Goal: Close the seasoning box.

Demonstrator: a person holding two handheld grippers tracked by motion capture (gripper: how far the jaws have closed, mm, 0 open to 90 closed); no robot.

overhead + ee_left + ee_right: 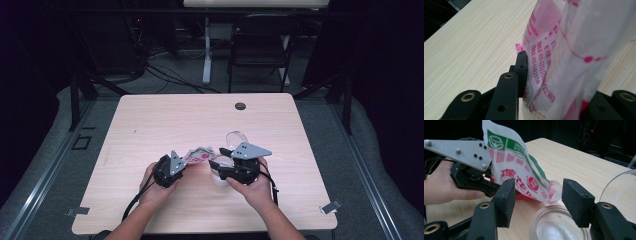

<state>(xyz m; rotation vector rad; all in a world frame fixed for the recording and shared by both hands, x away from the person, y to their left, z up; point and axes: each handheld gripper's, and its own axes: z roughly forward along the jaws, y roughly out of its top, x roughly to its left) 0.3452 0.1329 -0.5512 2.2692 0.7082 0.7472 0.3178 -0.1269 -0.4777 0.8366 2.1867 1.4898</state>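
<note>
A printed plastic bag (199,154) with red and green markings hangs tilted over the table, and my left gripper (182,162) is shut on its lower part. In the left gripper view the bag (574,37) stands pinched between the black jaws of the left gripper (559,82). The bag's open corner (554,192) points down at a clear round container (559,227) holding white granules. My right gripper (540,195) is open just above that container (220,179), its jaws on either side of the bag's tip without touching it. In the right gripper view the left gripper (499,188) grips the bag (516,165).
A clear round lid (237,136) lies on the light wooden table (175,120) just beyond the right gripper, also at the right edge of the right gripper view (621,190). A black grommet (240,106) sits near the far edge. A dark chair (262,45) stands beyond the table.
</note>
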